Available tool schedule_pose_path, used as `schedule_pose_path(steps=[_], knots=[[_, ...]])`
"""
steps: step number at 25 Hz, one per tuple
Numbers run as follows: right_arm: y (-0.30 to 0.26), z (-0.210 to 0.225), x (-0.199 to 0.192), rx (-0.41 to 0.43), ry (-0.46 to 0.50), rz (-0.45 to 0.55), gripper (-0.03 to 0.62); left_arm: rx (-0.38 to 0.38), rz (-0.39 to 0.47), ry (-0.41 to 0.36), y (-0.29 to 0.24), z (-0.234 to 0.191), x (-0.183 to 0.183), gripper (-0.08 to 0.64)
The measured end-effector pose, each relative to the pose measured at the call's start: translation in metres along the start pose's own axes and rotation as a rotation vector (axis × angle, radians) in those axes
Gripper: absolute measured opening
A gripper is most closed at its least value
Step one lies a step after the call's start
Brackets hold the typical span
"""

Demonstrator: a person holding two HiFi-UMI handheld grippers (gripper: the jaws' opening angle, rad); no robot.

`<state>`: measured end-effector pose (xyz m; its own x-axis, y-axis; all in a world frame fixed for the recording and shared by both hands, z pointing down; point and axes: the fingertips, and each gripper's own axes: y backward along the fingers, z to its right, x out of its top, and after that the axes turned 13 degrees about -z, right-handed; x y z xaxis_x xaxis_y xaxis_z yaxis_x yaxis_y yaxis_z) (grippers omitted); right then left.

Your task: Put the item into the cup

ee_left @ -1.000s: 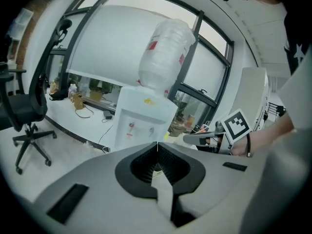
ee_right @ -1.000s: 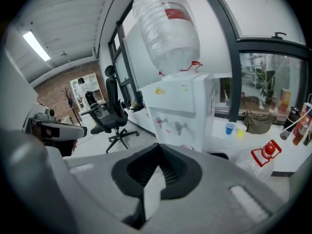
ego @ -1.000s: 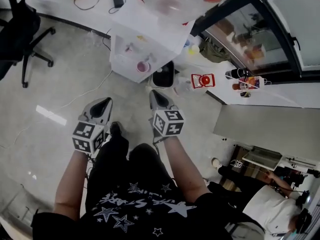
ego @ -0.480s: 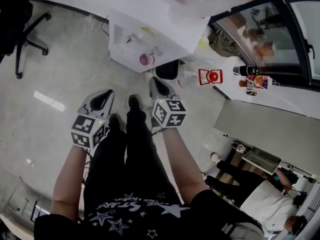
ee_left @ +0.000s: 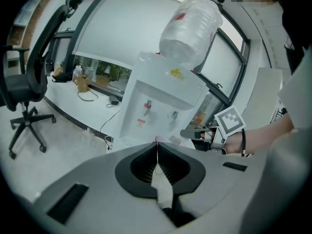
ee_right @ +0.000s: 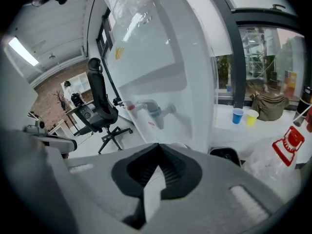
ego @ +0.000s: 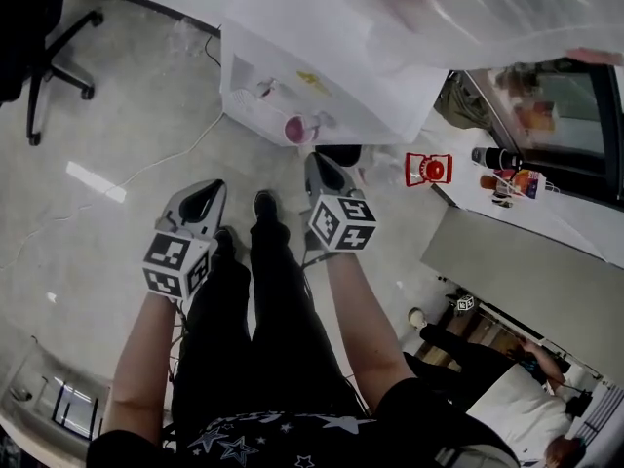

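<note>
Tongs first: my left tongs point(ego: 207, 193) and my right tongs point(ego: 316, 164) hang in the middle of the head view, over my legs. Each is pressed fully closed with nothing in it. In each gripper view the ribbed pads meet edge to edge on empty air.

The cup I take for the task's is the pink cup point(ego: 295, 128), upright in the recess of the white water dispenser point(ego: 331, 76), in the upper middle of the head view. In that frame it sits above and between the two tongs, apart from both and nearer the right tongs' tip. In the left gripper view a sliver of pink, probably that cup, peeps just over the closed tips at the centre. A blue cup point(ee_right: 237, 116) and a yellow cup point(ee_right: 251, 117) stand side by side on the white sill at the right of the right gripper view.

I cannot pick out the item meant for the cup in any view.

The pink cup looks small and thin-walled, so I judge it light, easy to tip and easy to crush. If I have to steady it, I would open the jaws first and take it low on the wall with a gentle squeeze. The item should drop in from above rather than be pushed against the rim.
</note>
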<state>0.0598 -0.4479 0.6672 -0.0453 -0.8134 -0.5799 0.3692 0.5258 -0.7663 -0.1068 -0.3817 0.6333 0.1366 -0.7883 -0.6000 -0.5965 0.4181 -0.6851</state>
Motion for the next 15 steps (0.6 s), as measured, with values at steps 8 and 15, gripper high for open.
schedule_pose_path(steps=[8,15], knots=[[-0.044,0.009,0.002,-0.005,0.043,-0.049,0.002,0.006,-0.007,0.025,-0.029,-0.013,-0.005,0.009],[-0.065,0.01,0.006,-0.014,0.056,-0.067,0.002,-0.003,0.003,0.046,-0.039,-0.021,-0.003,0.009]])
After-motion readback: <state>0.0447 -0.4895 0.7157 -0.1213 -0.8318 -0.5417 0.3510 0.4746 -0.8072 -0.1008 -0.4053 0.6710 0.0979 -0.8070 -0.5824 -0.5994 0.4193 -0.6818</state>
